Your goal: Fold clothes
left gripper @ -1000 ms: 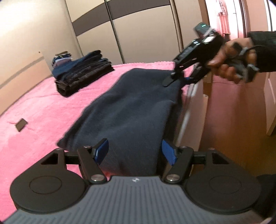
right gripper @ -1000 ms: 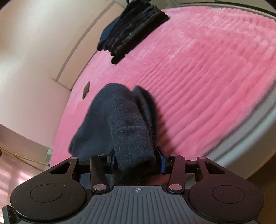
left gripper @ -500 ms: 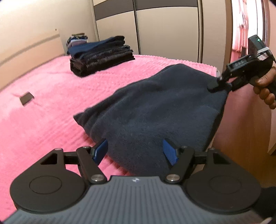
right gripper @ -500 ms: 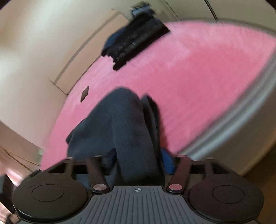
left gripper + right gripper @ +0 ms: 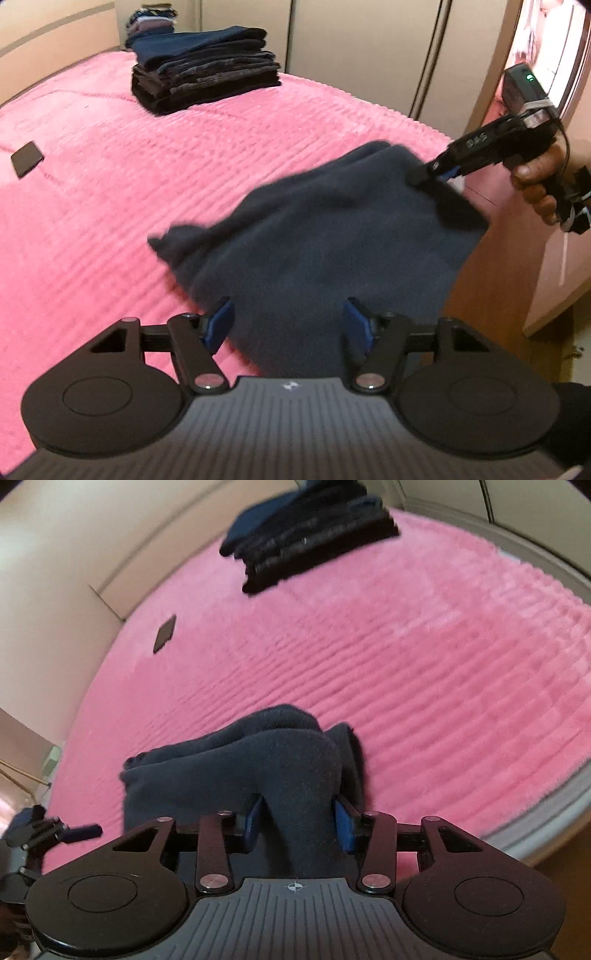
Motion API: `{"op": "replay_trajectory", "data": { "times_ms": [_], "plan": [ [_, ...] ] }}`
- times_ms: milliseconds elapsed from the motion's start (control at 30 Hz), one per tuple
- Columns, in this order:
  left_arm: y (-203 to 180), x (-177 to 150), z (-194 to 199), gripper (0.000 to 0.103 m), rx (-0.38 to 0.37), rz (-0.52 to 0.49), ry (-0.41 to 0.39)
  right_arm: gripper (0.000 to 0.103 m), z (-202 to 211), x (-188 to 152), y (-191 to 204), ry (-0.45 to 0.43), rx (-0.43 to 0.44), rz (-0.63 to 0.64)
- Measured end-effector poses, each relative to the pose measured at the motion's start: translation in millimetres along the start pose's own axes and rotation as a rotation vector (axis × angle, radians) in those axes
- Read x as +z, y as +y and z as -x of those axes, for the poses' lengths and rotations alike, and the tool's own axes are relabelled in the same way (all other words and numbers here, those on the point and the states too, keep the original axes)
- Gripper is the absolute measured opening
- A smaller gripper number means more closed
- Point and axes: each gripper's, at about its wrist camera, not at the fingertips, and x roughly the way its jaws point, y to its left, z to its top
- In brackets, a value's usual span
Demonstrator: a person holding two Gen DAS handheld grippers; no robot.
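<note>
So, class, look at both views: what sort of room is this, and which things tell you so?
Most likely a bedroom: a bed under a pink bedspread, tall wardrobe doors behind it, and a stack of folded dark clothes on the bed.

From my feed I see a bed (image 5: 110,155) covered by a ribbed pink plush blanket (image 5: 424,672) that fills most of both views. Behind it stands a tall wardrobe (image 5: 351,48) with beige doors split by dark vertical seams. A pale headboard (image 5: 55,40) with a darker stripe runs along the far left. To the right, a light wooden door or panel (image 5: 546,280) stands near a brown floor (image 5: 554,362), and pinkish daylight glows through an opening at the upper right (image 5: 543,33). In the right wrist view, a cream wall (image 5: 55,602) curves beside the bed. Lighting is warm and soft.
</note>
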Motion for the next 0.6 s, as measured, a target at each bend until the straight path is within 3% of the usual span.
{"op": "replay_trajectory", "data": {
  "times_ms": [133, 167, 200, 367, 467, 600],
  "plan": [
    [-17.6, 52.3, 10.9, 0.061, -0.049, -0.021, 0.056, 0.044, 5.5, 10.5, 4.8, 0.103, -0.007, 0.029],
    [-21.0, 65.0, 8.8, 0.061, -0.065, -0.022, 0.066, 0.038, 5.8, 12.9, 5.5, 0.128, -0.010, 0.039],
    [-22.9, 77.4, 4.5, 0.061, -0.087, -0.014, 0.074, 0.023, 3.3, 14.0, 5.6, 0.147, -0.018, 0.047],
    [-31.2, 132.5, -33.1, 0.057, -0.180, -0.024, 0.102, 0.017, -1.1, 13.4, 13.2, 0.195, -0.040, 0.192],
    [-30.6, 158.0, -61.7, 0.055, -0.291, -0.030, 0.112, 0.016, -0.1, 3.6, 19.0, 0.187, -0.056, 0.307],
    [-28.3, 183.7, -109.0, 0.046, -0.489, -0.076, 0.191, 0.015, 6.4, -13.4, 26.8, 0.161, -0.091, 0.393]
  ]
}}
